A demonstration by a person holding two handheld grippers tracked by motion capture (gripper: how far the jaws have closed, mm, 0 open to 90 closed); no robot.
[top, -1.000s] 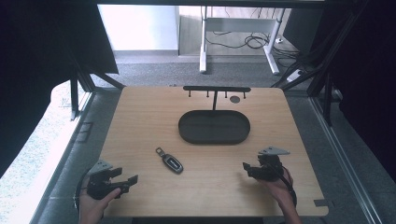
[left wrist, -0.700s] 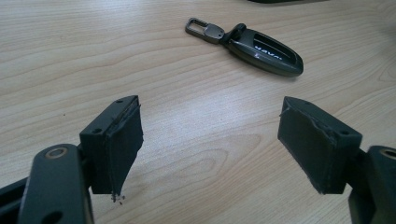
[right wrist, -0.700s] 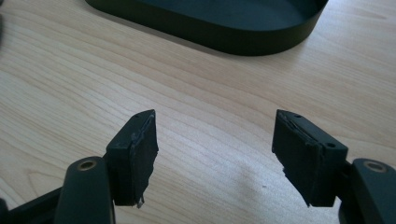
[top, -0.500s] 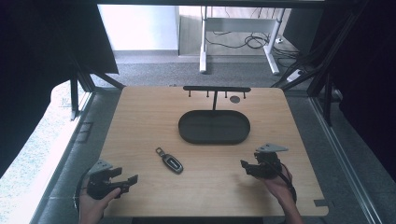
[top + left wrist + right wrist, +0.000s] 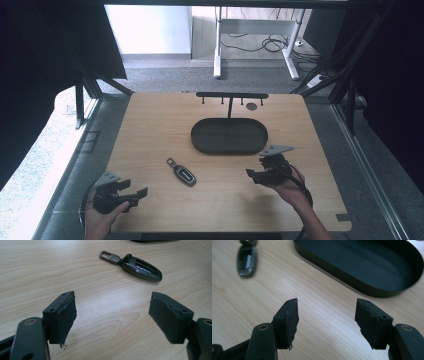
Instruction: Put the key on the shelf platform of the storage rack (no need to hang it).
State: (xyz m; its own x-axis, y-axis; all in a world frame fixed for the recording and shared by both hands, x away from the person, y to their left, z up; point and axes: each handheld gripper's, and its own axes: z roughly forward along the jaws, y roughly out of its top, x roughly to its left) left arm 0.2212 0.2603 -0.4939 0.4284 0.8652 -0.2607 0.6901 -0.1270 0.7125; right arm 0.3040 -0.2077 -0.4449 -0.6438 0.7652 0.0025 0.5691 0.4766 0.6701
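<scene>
Both grippers are black: the left gripper (image 5: pixel 134 195) and right gripper (image 5: pixel 255 174) each carry a grey three-cornered plate on top. Their jaws end in dark rubbery pads (image 5: pixel 65 315) with frayed edges, fixed to arms with round brass-coloured pivot screws (image 5: pixel 263 327). A black cable (image 5: pixel 300 185) trails over the right hand

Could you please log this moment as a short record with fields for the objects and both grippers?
surface: wooden table
key fob: lying flat on the table, left of centre, untouched
tray: dark oval, empty, at centre
rack: black hook stand behind the tray
left gripper: open, holds nothing
right gripper: open, holds nothing, near the tray's front rim
</scene>
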